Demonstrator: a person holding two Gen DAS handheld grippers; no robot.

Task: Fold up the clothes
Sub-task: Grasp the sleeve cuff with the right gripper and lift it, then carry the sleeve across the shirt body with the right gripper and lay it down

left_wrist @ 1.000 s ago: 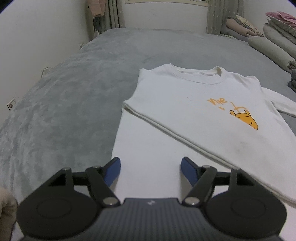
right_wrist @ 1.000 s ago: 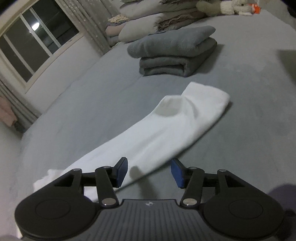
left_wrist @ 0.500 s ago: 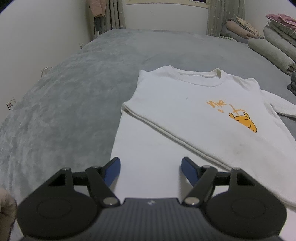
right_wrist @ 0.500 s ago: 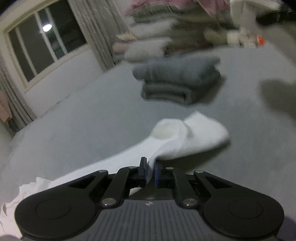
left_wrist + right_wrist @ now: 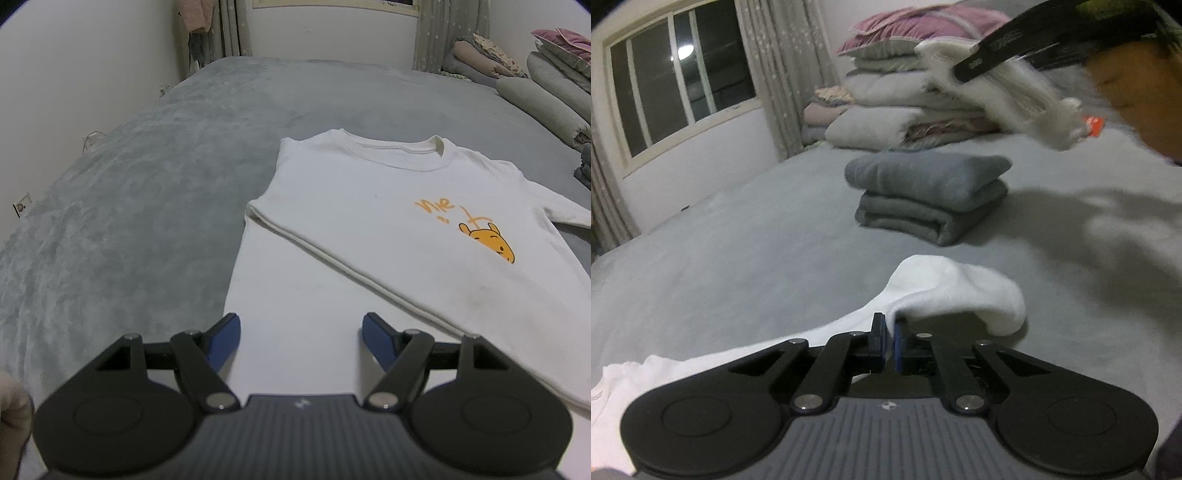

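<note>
The right gripper (image 5: 889, 341) pinches the white sleeve (image 5: 945, 295) between its blue pads, its jaws having just been closing onto the cloth, and the cuff end droops forward beyond the tips, lifted off the grey bed cover (image 5: 738, 258). From this grip the sleeve's long axis runs back and to the left toward the shirt's body, so folding it in likely means carrying it that way. The left gripper (image 5: 301, 334) hangs with jaws wide apart and nothing between them, low over the hem end of the white T-shirt (image 5: 369, 221), which lies flat with its collar far away. A folded grey stack (image 5: 931, 195) sits well beyond the sleeve.
</note>
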